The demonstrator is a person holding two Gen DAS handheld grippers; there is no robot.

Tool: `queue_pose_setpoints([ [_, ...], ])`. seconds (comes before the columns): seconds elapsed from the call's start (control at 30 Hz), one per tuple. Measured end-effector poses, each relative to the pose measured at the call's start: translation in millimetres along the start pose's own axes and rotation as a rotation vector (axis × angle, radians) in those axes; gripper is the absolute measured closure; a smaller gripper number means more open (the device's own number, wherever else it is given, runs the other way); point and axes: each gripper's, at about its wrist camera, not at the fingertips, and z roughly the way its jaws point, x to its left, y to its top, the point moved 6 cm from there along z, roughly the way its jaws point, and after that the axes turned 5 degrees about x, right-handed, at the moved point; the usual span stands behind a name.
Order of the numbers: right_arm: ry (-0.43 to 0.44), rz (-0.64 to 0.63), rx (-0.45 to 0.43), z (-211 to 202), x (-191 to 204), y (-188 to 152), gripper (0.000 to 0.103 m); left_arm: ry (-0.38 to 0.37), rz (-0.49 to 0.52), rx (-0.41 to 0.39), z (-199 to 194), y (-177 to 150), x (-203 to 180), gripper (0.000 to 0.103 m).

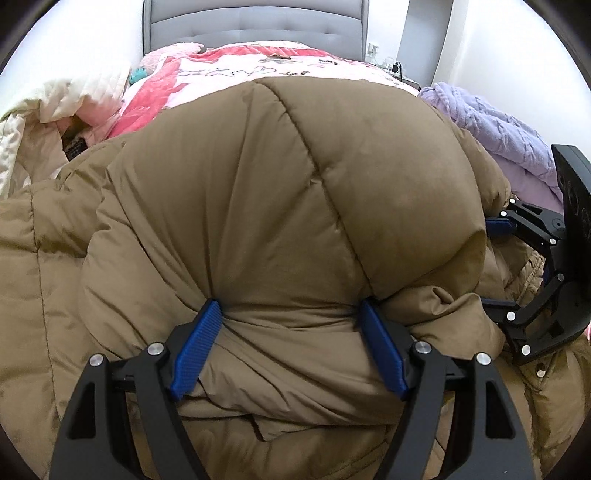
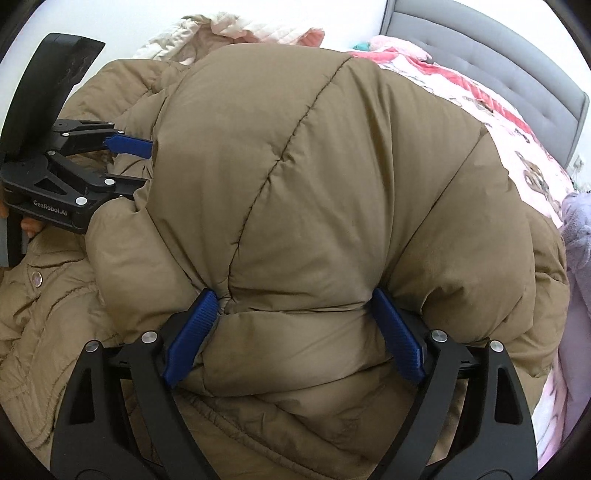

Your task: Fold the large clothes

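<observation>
Puffer coat [image 1: 280,192], brown and quilted, lies heaped on the bed over a pink printed blanket [image 1: 229,70]. From the left wrist, the left gripper [image 1: 291,314] stands wide with a thick roll of the coat's padding bulging between its blue pads [image 1: 194,350], both pads pressed into the fabric. Off to the right edge, the right gripper [image 1: 495,262] is dug into the same coat. A lilac blanket [image 1: 498,125] lies beyond it, and a grey padded headboard [image 1: 255,26] stands at the far end.

From the right wrist, the coat [image 2: 332,177] fills the view; the right gripper [image 2: 293,306] is likewise spread wide, clamping a fat fold. At left, the left gripper [image 2: 144,162] bites into the coat, near a snap button [image 2: 37,278].
</observation>
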Motion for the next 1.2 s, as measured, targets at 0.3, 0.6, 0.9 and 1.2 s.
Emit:
queue_pose_setpoints([
  [0.3,-0.119,0.050,-0.084,-60,20,19,0.019,0.011,-0.261,-0.205,-86,-7,26,0.013],
  [0.6,0.008,0.187,-0.174,-117,49,53,0.014,0.023,-1.103,-0.416,-174,-145,137,0.005],
  [0.9,0.159,0.313,-0.200,-130,80,91,0.014,0.079,-1.658,-0.515,-182,-278,211,0.005],
  [1.2,0.167,0.262,-0.123,-113,98,103,0.014,0.019,-1.879,-0.552,-160,-323,262,0.010],
])
